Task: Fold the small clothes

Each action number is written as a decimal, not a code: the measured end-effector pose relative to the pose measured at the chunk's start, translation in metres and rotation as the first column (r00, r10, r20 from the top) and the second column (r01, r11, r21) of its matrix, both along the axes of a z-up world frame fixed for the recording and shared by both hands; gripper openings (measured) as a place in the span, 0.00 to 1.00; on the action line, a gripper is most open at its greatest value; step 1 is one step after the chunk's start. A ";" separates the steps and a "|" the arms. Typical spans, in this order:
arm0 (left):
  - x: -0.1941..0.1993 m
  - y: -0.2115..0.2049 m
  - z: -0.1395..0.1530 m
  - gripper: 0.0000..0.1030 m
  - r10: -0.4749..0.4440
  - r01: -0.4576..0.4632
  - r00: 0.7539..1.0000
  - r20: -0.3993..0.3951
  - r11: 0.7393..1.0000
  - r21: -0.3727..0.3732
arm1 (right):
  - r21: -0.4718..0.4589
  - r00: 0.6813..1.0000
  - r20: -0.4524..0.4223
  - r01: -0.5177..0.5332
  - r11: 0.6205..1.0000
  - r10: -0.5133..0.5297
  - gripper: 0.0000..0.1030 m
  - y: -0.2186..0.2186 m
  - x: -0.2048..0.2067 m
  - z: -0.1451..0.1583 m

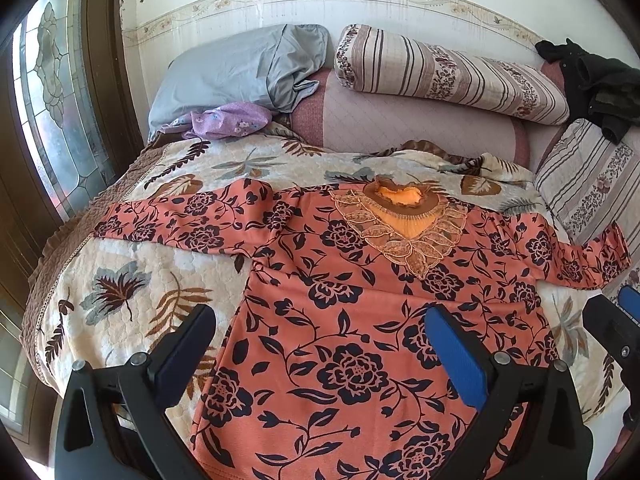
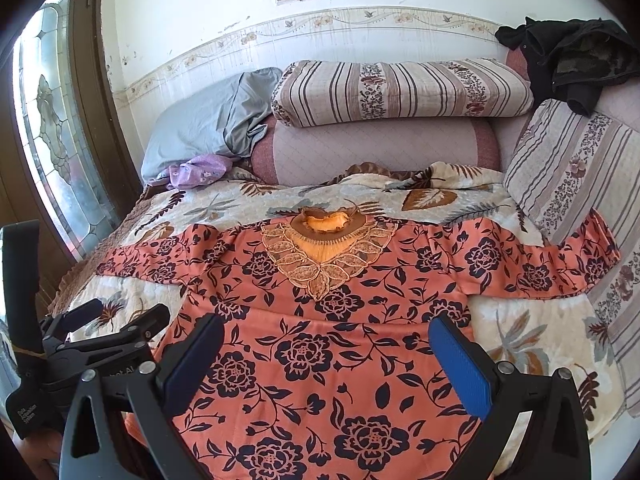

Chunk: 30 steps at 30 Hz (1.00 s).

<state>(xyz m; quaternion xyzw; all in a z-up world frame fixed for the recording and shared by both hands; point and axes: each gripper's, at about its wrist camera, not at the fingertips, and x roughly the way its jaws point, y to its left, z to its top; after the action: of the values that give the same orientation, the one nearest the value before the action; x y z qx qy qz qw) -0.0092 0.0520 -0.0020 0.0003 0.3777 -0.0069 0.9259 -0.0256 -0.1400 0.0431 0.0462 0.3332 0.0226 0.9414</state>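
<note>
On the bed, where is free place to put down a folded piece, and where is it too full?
Free quilt shows below the blouse's left sleeve and below its right sleeve, beside the body. A narrow strip lies between the collar and the bolster. The head end is crowded: grey pillow, purple cloth, striped cushions.

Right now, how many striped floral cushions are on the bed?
2. One striped cushion lies across the plain bolster at the head of the bed; the second striped cushion leans at the right edge, beside the blouse sleeve. Others may be hidden under the black clothes.
</note>
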 end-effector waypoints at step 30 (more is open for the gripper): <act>0.055 0.035 -0.121 1.00 0.028 -0.022 0.964 -0.263 0.999 0.023 | -0.428 0.789 -0.180 0.475 0.769 -0.588 0.07 -0.393 0.161 -0.135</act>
<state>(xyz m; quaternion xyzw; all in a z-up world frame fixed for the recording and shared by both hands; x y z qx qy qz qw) 0.0459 0.0874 -0.1228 0.0040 0.4975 0.0086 0.8674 0.1355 -0.5334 -0.0922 -0.0309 0.4447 -0.3169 0.8372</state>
